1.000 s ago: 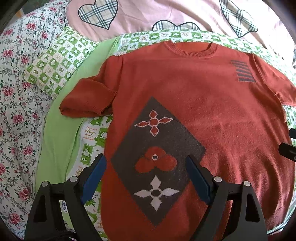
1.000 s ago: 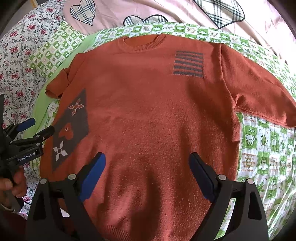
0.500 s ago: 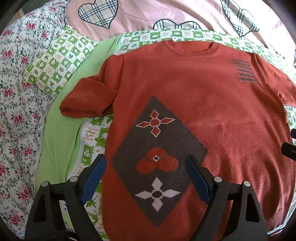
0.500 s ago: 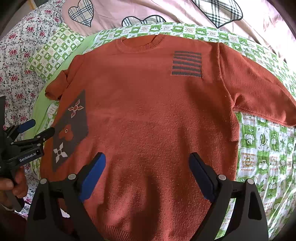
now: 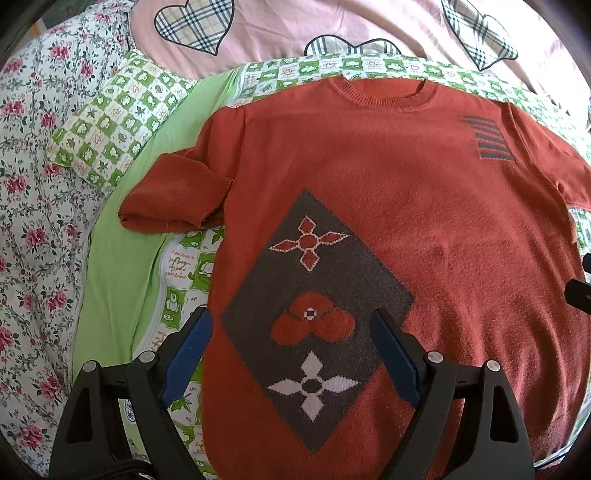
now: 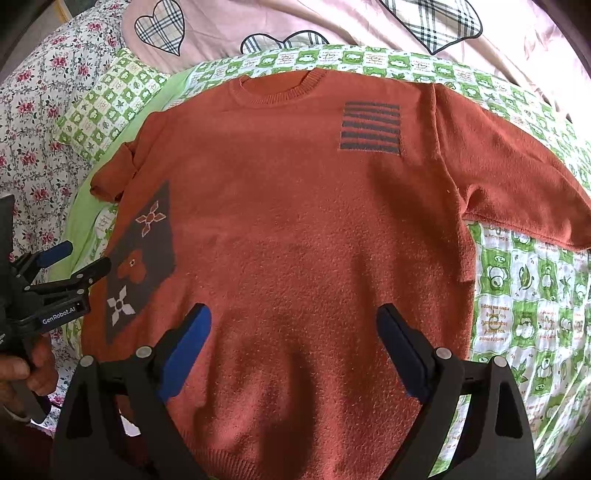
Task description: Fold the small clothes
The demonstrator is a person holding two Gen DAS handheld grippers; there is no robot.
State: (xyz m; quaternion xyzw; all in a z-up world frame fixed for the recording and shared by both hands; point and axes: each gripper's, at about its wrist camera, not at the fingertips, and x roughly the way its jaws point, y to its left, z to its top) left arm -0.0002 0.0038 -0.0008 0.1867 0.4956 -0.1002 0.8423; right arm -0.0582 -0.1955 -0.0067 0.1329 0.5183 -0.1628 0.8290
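Observation:
A rust-orange knit sweater (image 5: 369, 177) lies flat, front up, on a green patterned quilt; it also shows in the right wrist view (image 6: 295, 206). It has a grey diamond with flowers (image 5: 314, 314) on its lower left and grey stripes (image 6: 370, 127) on the chest. Its left sleeve (image 5: 173, 199) is bunched short; its right sleeve (image 6: 509, 173) lies spread out. My left gripper (image 5: 291, 354) is open above the diamond and holds nothing. My right gripper (image 6: 293, 350) is open above the lower middle of the sweater and holds nothing. The left gripper also shows at the left edge of the right wrist view (image 6: 70, 262).
The green patterned quilt (image 6: 524, 295) lies under the sweater. A green checked pillow (image 5: 114, 122) and a floral sheet (image 5: 33, 221) are at the left. A pink cover with plaid hearts (image 5: 280, 26) lies behind the collar.
Both grippers stay open and almost still. The view of the sweater has shifted only slightly.

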